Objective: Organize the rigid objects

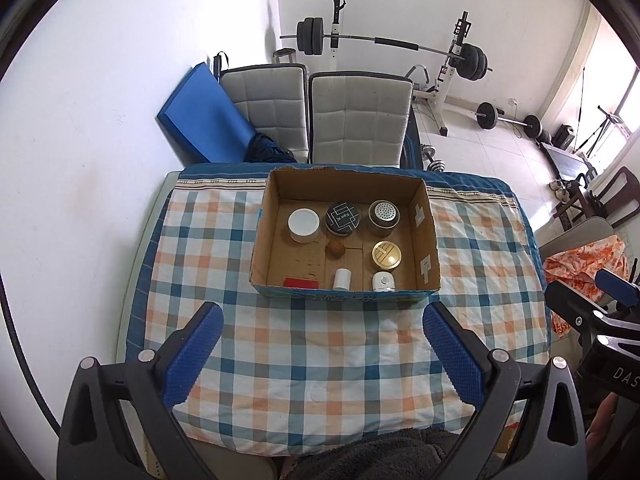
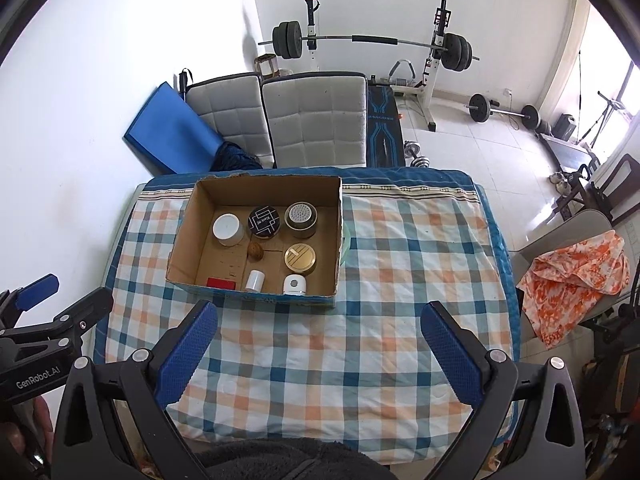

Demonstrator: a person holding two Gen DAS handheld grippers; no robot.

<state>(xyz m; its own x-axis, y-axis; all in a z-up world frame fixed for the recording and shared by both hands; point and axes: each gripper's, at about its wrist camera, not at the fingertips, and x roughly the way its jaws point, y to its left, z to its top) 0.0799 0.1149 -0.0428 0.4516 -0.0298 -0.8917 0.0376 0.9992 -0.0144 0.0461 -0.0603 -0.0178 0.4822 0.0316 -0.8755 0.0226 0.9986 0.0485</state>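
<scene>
Close to the near edge of the table, the left gripper (image 1: 322, 344) and the right gripper (image 2: 319, 342) hang side by side over the checked cloth (image 1: 320, 360), both spread wide and holding nothing. Nothing lies on the cloth between them and the cardboard box (image 1: 430, 248), which sits a little farther back, toward the left of the table. All the small things are inside the box. Along its near wall are a flat red piece (image 1: 301, 282), a small white tube (image 1: 343, 279) and a white round thing with a button (image 1: 384, 282). Behind those sit a little brown ball (image 1: 335, 249) and a gold lidded tin (image 1: 386, 255). Along the far wall stand a white lidded jar (image 1: 304, 224), a black lidded tin (image 1: 343, 218) and a tin with a holed lid (image 1: 385, 216). Past the table are two grey chairs (image 1: 360, 120) and a barbell rack (image 1: 456, 60). I think the sorting is either about to start or just finished. If more is to be done, the next move needs one gripper to reach down over the box's near wall and close around one small thing without bumping the ones beside it.
</scene>
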